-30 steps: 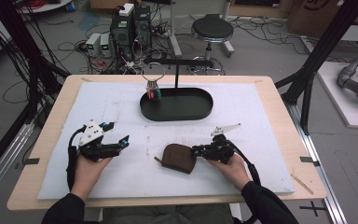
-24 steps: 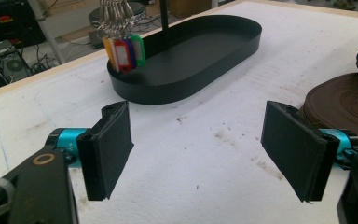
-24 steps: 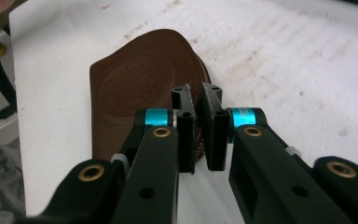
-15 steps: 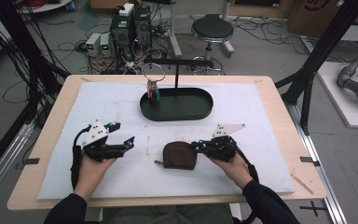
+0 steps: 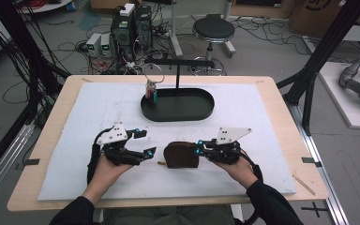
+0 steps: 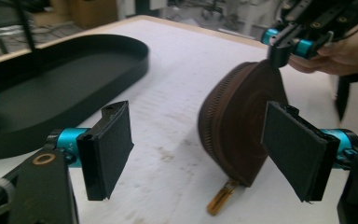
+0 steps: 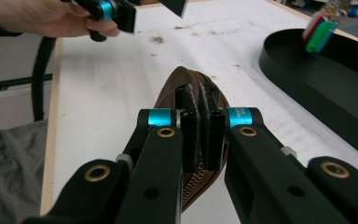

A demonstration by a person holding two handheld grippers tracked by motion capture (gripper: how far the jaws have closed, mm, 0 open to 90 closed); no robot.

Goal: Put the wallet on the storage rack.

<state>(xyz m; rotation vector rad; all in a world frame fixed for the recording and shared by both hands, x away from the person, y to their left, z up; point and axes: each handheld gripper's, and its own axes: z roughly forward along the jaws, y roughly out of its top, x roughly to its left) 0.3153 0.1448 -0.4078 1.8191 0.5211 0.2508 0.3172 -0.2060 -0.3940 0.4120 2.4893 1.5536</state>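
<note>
Pinching the brown pouch at mid-frame, the right gripper has it clamped and tilted up — left gripper, jaws apart, closes in, zipper pull not yet taken.

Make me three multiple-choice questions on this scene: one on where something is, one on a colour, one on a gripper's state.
1. Where is the brown pouch?
A. in the black tray
B. on the white mat between the grippers
C. on the floor

2. What colour is the tray?
A. black
B. white
C. red

3. How is the right gripper?
A. wide open
B. shut on the pouch's edge
C. shut on the tray

Answers: 1 B, the high view shows it there; 2 A, black oval; 3 B, its pads pinch the pouch's rim, while the left gripper gapes.
</note>
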